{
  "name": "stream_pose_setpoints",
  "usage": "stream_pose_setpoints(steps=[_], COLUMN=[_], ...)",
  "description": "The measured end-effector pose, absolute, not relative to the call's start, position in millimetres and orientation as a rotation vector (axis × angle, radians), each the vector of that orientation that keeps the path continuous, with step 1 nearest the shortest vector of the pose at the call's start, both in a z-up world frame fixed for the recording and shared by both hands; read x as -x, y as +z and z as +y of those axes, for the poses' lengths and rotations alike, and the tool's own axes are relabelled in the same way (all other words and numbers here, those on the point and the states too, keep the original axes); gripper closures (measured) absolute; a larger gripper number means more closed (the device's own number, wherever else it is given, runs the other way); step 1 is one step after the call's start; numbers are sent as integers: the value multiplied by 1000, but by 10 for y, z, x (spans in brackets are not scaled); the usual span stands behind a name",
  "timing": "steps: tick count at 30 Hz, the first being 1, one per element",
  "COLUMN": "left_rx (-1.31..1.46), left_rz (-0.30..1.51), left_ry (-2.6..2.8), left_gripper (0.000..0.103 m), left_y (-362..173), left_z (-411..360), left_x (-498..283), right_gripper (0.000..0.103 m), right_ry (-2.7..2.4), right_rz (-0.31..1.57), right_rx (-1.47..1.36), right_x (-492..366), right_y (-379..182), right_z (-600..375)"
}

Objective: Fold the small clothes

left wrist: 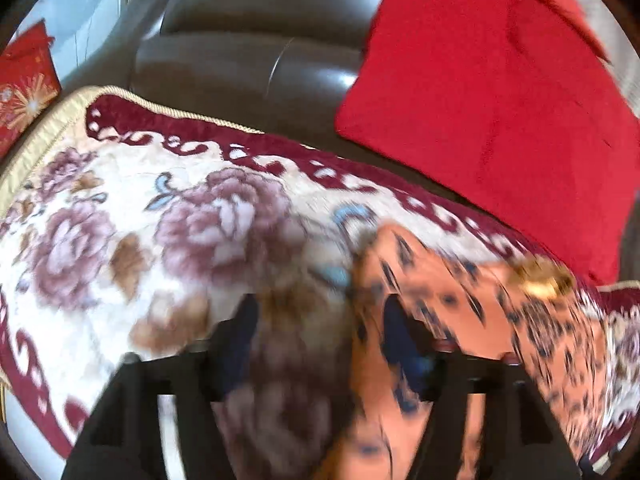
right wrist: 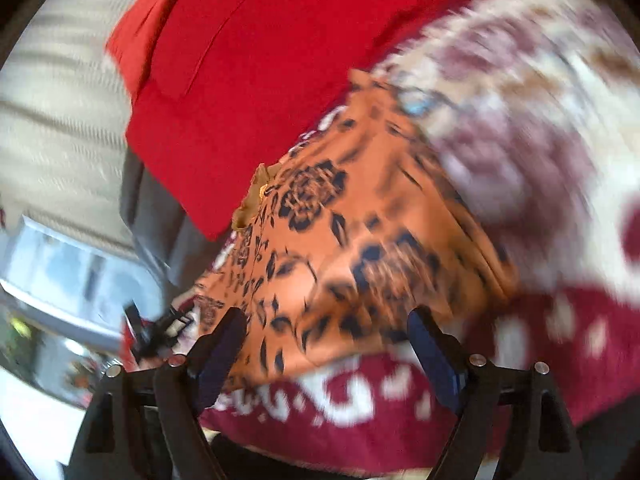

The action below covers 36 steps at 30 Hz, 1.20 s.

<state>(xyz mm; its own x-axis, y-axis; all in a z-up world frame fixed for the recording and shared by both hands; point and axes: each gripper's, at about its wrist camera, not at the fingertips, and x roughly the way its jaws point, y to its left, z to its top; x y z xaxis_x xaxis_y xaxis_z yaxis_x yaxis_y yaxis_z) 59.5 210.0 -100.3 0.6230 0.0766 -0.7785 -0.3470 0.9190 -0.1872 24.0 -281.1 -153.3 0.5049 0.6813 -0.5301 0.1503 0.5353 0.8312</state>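
Orange floral-print garment (right wrist: 352,232) lies flat mid-frame on floral blanket (left wrist: 120,208) for folding; right gripper (right wrist: 328,344) gapes empty, left gripper (left wrist: 320,340) spread, straddling its edge ungripped.

Left gripper (left wrist: 320,332) jaws apart; right gripper (right wrist: 328,332) jaws wide.

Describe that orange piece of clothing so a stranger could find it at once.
Start at the dark leather sofa and look down to the flowered cream blanket with a maroon border spread over its seat. On that blanket, beside the plain red cushion, lies the orange garment. It alone is orange, printed with black roses and leaves.
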Motion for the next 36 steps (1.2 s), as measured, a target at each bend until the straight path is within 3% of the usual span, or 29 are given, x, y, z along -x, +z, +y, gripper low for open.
stream_pose_setpoints(steps=[4, 11, 18, 19, 20, 21, 22, 24, 26, 27, 28, 36], left_rx=[332, 246, 169, 157, 148, 140, 129, 109, 97, 97, 95, 79], left_rz=[860, 881, 923, 923, 922, 923, 924, 934, 952, 958, 961, 984], left_ry=[175, 24, -12, -10, -7, -4, 3, 21, 39, 44, 49, 52], left_gripper=[33, 32, 31, 31, 31, 31, 31, 31, 31, 31, 31, 31], left_y=[-953, -896, -1032, -1040, -1041, -1042, -1049, -1079, -1141, -1159, -1172, -1288], left_z=[1699, 803, 234, 180, 143, 121, 99, 66, 43, 50, 53, 21], left_x=[-256, -264, -457, -490, -512, -531, -563, -644, -724, -744, -756, -849], right_gripper=[16, 16, 19, 30, 55, 65, 67, 67, 57, 45, 22, 23], right_ry=[354, 250, 227, 241, 246, 239, 240, 237, 252, 275, 294, 295], right_rz=[1037, 941, 974, 959, 955, 958, 955, 975, 1004, 998, 978, 1045], right_rx=[-1095, -1218, -1107, -1087, -1053, -1018, -988, -932, -936, -957, -975, -953], right_x=[-54, -516, -857, -934, -946, -940, -897, -964, -1027, -1069, -1083, -1252], right_y=[-1758, -1875, -1847, -1798, -1743, -1670, -1612, -1595, -1644, -1695, -1703, -1843], right_z=[-2859, -3046, -2938, -2875, -2842, -2820, -2796, -2737, -2724, -2694, -2684, -2511])
